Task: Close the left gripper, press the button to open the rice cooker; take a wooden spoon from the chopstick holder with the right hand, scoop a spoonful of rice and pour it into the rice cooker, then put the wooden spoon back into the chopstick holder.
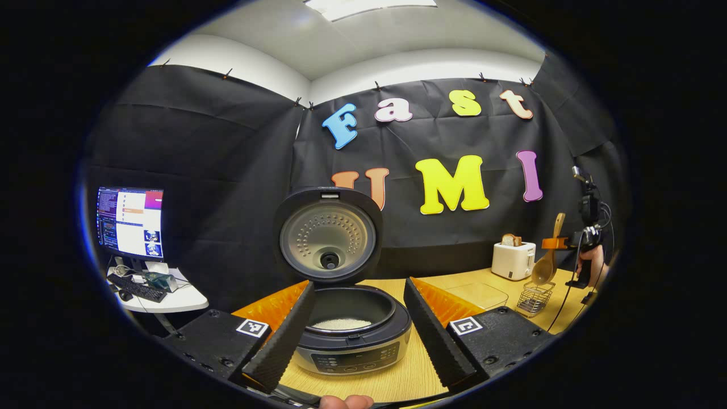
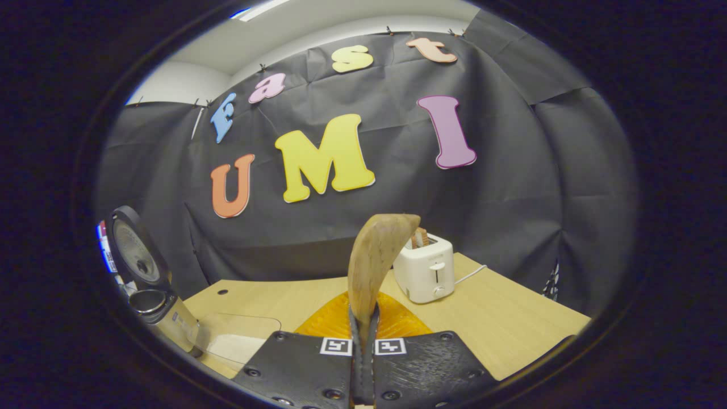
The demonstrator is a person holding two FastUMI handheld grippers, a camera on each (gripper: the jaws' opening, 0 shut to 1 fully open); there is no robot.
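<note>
Right gripper (image 2: 363, 341) fingers clamp wooden spoon (image 2: 375, 255); left gripper (image 1: 358, 318) fingers spread; rice cooker (image 1: 346, 329) open

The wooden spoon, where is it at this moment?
The wooden spoon is clamped in the right gripper. In the left gripper view it hangs bowl down over the chopstick holder, right of the toaster.

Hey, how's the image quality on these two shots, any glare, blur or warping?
Left gripper view: sharp, ceiling light blown out, rice cooker evenly lit, fisheye bows the table edges. Right gripper view: dimmer, the close wooden spoon slightly soft, toaster clear, strong edge curvature.
</note>
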